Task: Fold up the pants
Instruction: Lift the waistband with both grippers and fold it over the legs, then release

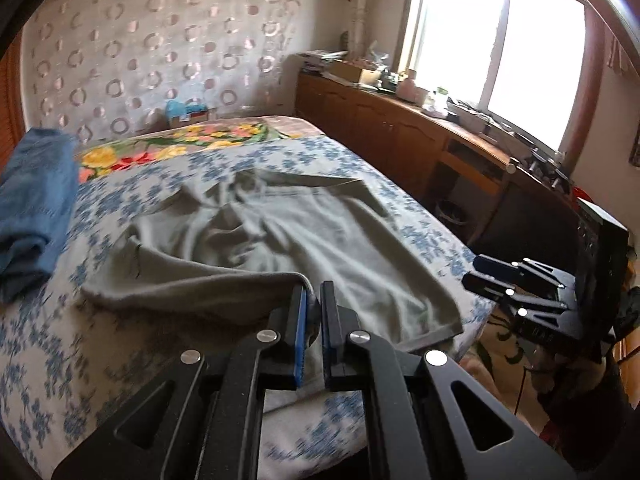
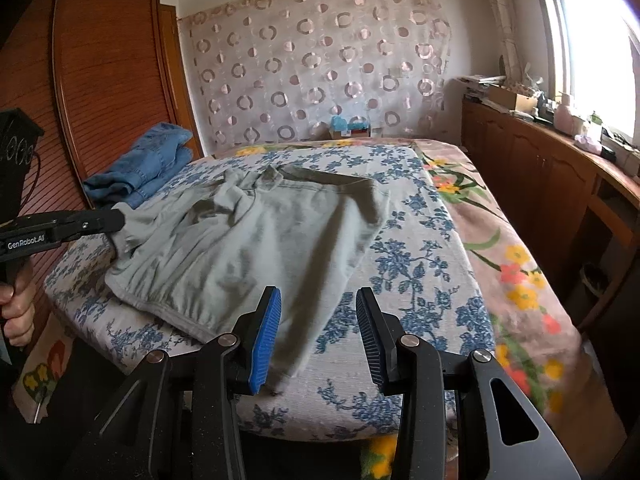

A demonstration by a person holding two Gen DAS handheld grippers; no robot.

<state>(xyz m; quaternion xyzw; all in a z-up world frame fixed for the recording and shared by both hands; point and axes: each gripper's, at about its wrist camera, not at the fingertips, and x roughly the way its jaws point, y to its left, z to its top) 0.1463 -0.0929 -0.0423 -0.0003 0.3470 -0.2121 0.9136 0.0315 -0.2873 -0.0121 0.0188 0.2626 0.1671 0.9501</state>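
One pair of grey-green pants (image 2: 256,236) lay rumpled at frame centre on the blue-flowered bed cover (image 2: 416,248), long axis running from the waistband at upper centre toward the hem at lower left. The left gripper (image 1: 313,300) had its jaws narrowed on a pants edge. The right gripper (image 2: 318,320) hung above the cover, jaws wide and holding nothing. One folded stack of blue denim (image 2: 148,164) lay at upper left.
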